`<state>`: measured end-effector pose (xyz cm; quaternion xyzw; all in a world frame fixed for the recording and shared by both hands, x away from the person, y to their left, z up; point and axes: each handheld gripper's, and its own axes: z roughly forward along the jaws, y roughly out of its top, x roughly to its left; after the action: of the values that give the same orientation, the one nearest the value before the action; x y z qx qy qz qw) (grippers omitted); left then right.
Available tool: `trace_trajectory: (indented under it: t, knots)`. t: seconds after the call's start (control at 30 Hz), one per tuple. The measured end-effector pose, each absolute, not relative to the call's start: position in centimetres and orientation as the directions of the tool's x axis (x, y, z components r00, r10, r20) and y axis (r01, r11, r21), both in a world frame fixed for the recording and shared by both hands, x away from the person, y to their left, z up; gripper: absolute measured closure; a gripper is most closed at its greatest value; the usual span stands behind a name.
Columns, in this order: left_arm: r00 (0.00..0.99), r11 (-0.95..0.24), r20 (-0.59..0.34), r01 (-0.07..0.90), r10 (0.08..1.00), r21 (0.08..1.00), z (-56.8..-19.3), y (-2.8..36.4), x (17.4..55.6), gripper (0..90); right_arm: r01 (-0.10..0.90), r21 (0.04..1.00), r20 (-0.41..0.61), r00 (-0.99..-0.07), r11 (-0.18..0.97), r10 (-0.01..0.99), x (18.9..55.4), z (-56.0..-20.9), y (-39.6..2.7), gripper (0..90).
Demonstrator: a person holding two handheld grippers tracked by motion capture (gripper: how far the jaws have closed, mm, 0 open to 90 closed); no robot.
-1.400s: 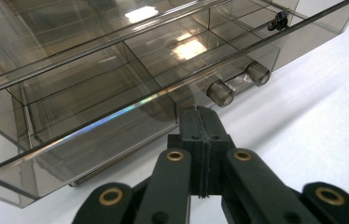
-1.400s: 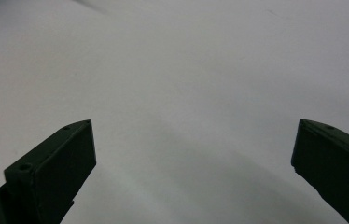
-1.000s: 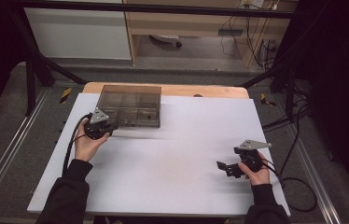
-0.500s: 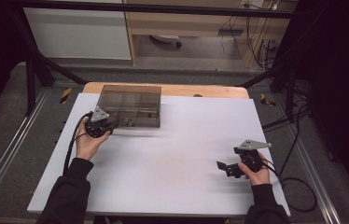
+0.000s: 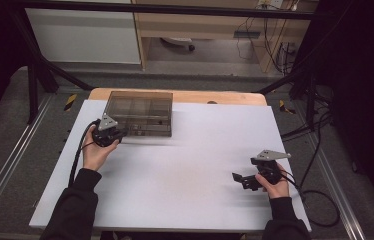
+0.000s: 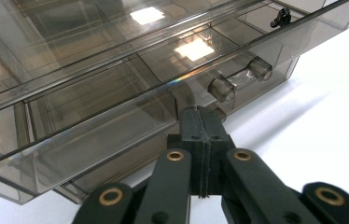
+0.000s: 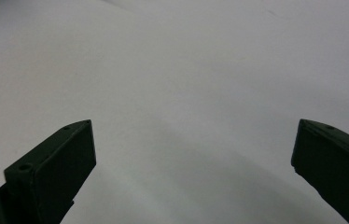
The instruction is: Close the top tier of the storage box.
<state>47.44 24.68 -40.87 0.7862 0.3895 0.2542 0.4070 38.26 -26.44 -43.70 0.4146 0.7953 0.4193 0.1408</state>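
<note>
A smoky see-through drawer box (image 5: 140, 112) stands at the table's far left. My left gripper (image 5: 119, 134) is at its front left corner, held by a hand. In the left gripper view the jaws (image 6: 200, 111) are shut, pressed flat together, with their tips right at the box front (image 6: 93, 107), just below a clear bar handle (image 6: 240, 78) with two round knobs. I cannot tell whether the tips touch a lower knob. A small black item (image 6: 282, 17) lies in one drawer. My right gripper (image 5: 241, 179) rests low over the table near the right front, open, with bare table between its jaws (image 7: 193, 140).
The white table top (image 5: 190, 155) lies over a wooden board whose far edge (image 5: 215, 96) shows behind it. Cables (image 5: 77, 155) trail from both grippers. Black frame bars (image 5: 35, 75) and floor rails flank the table.
</note>
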Motion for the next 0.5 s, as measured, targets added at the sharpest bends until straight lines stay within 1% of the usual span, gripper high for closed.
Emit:
trace_trajectory:
  t: [0.5]
  knots:
    - [0.56,-0.373,0.099,0.4,0.823,0.837,-40.64,24.31,48.04,90.0,0.539,0.786,0.124,-0.618,0.304,0.776,38.24,-43.67,-26.46,0.7]
